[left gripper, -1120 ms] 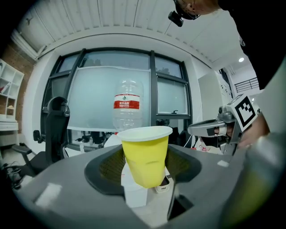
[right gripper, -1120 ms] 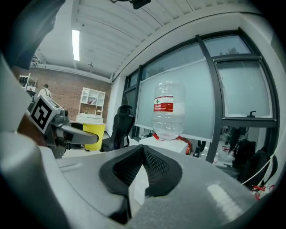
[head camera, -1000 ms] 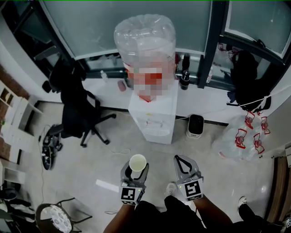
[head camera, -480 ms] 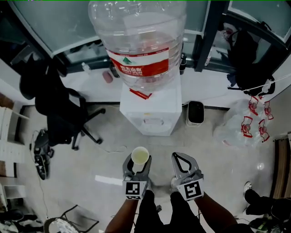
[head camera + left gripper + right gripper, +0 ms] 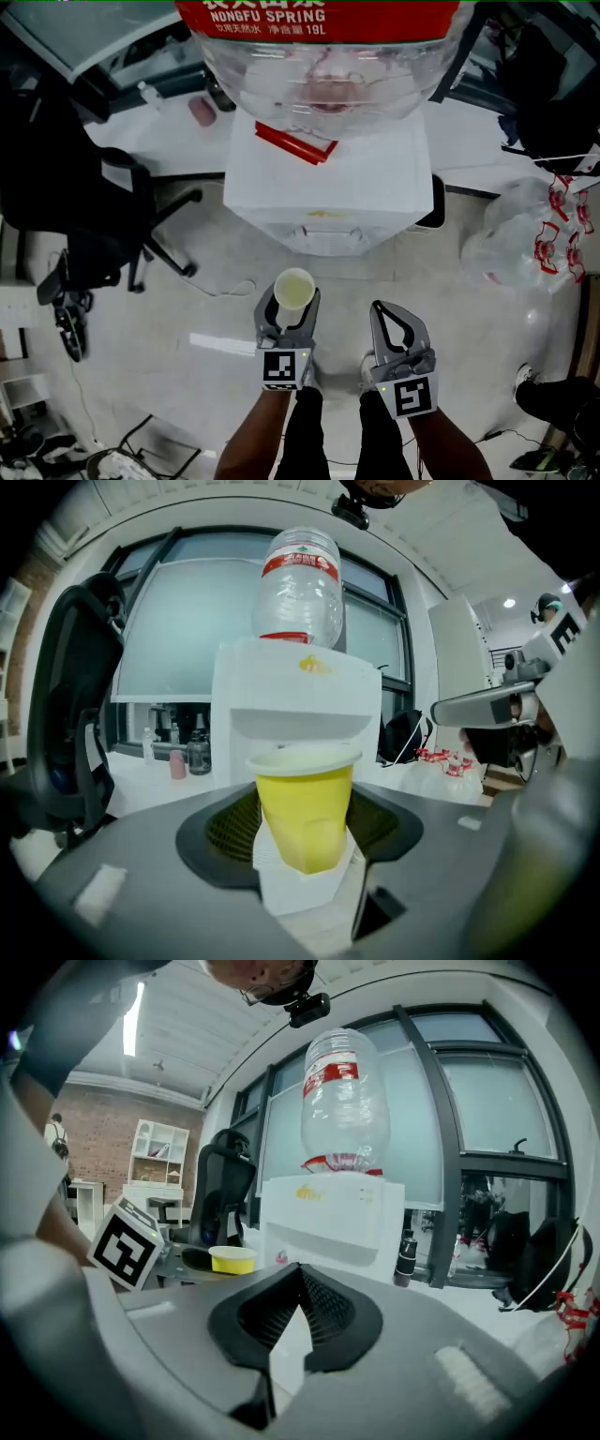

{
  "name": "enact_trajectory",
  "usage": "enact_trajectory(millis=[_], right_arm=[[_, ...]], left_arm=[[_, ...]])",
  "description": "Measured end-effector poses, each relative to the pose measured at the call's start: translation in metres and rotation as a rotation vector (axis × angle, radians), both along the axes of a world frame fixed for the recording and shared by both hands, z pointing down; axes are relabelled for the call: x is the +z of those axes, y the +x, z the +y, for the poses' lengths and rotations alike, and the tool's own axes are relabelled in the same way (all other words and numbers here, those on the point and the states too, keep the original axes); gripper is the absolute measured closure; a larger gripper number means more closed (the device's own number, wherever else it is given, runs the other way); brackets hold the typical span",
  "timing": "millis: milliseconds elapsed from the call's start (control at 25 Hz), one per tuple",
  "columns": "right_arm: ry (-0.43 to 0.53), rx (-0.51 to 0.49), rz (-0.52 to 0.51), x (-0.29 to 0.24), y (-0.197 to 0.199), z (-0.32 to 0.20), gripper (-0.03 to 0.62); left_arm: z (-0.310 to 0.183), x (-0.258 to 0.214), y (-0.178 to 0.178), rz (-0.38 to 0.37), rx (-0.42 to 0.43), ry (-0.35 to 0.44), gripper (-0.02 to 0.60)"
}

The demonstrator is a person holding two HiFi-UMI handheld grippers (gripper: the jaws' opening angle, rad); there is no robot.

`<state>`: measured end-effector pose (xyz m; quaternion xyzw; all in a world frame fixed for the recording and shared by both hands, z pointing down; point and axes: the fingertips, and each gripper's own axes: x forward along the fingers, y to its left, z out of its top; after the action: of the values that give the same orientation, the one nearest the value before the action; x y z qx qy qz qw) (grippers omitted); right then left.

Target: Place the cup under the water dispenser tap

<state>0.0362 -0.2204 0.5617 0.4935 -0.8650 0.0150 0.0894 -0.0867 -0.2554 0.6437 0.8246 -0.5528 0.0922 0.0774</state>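
The left gripper (image 5: 289, 314) clamps the yellow cup (image 5: 305, 808) upright between its jaws. The right gripper (image 5: 300, 1274) is pinched closed and empty beside it. Both face the water dispenser (image 5: 323, 192).

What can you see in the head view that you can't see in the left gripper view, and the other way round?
Only the head view: the cup seen from above, right into its open top, and the grey floor around it. Only the left gripper view: the cup's yellow side and the shaded recess in the dispenser's front, straight behind the cup. Both: the cup gripped in the left gripper, the white water dispenser and the big bottle on top.
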Motion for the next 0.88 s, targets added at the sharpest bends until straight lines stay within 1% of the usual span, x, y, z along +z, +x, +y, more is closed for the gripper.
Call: enact_trajectory(millis=[280,480,680,880], right_arm=[[-0.025,-0.023,-0.006,0.069,-0.005,-0.014,0.591],[-0.048,-0.074,-0.004,0.111,-0.017,-0.014,0.591],[-0.063,-0.119,-0.008,0.137,-0.027,-0.015,0.591],[-0.067,-0.144,-0.021,0.148,-0.033,-0.019,0.591]], left_arm=[[-0.049,0.070,0.005,-0.013,-0.020,0.033,0.298],[-0.081,0.103,0.002,-0.038,-0.028,0.077,0.299],[-0.098,0.136,0.004,-0.071,-0.053,0.077,0.298],[-0.110,0.151,0.006,-0.131,-0.069,0.112,0.298]])
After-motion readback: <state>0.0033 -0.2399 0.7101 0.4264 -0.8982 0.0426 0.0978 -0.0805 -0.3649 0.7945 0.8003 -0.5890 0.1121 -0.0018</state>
